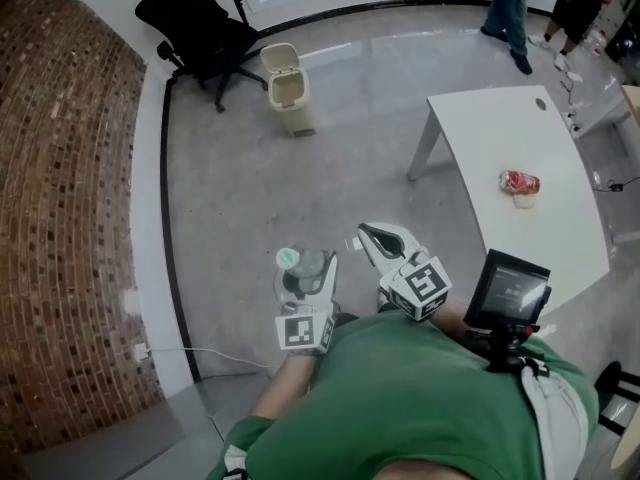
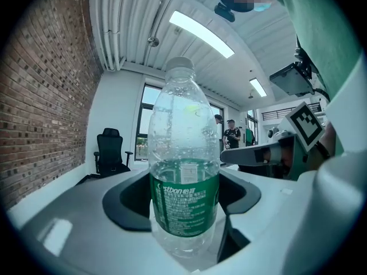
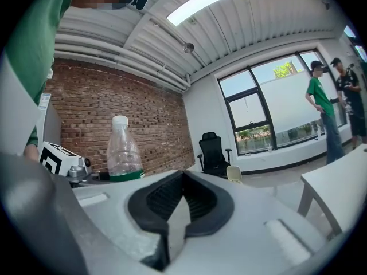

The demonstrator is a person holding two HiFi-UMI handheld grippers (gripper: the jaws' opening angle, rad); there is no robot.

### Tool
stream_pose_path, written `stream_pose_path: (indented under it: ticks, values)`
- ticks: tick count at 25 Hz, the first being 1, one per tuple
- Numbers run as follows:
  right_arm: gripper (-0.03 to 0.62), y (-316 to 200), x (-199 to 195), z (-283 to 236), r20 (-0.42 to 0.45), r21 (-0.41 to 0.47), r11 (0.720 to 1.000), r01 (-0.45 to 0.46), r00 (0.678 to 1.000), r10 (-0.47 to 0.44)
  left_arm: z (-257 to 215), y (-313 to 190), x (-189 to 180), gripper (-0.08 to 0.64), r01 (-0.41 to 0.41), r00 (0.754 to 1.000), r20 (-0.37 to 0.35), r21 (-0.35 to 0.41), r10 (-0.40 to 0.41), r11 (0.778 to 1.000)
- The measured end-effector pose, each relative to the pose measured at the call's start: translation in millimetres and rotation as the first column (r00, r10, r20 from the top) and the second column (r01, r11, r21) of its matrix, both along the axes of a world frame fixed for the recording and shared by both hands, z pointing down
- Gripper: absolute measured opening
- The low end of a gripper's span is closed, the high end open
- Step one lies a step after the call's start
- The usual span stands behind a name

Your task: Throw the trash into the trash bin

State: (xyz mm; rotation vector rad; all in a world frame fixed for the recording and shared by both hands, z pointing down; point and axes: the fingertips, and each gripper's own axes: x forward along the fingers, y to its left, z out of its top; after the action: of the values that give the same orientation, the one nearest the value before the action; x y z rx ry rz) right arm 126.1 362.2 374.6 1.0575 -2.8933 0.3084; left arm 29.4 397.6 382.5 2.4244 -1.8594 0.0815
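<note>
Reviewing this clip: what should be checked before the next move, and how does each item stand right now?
1. Bottle gripped by left gripper: ok, jaws closed on its green label.
2. Right gripper free: ok, jaws together, nothing between them.
3. Trash bin in sight: ok, ahead beside the office chair.
4. Bin lid open: cannot tell.
5. Other trash collected: not ok, a red can lies on the white table.

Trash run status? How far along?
Done: the plastic bottle is clamped in the left gripper. In hand: nothing binned yet; the trash bin stands far off across the floor. Left: drop the bottle in, then the red crushed item on the table. Right gripper is shut, empty.
</note>
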Motion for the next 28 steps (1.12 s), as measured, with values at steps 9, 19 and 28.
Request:
stream_pose_path:
  ticks: [9,19,28]
  values:
    - [0.003,-40,-86,-14,-0.016,0.027,0.997,-0.073,0.997,0.073,-10,-50,-82,0.331,-0.099,0.995,-0.02,0.018,0.1,0.995]
    - [0.003,-49,-159,-10,-0.026,0.015,0.988,-0.155,0.988,0.155,-7,-69,-147,0.331,-0.195,0.981,-0.009,0.026,0.195,0.981]
    - [0.003,-71,-165,-16,-0.046,0.022,0.982,-0.185,0.981,0.186,-20,-85,-145,0.331,-0.247,0.966,0.093,0.079,0.24,0.966]
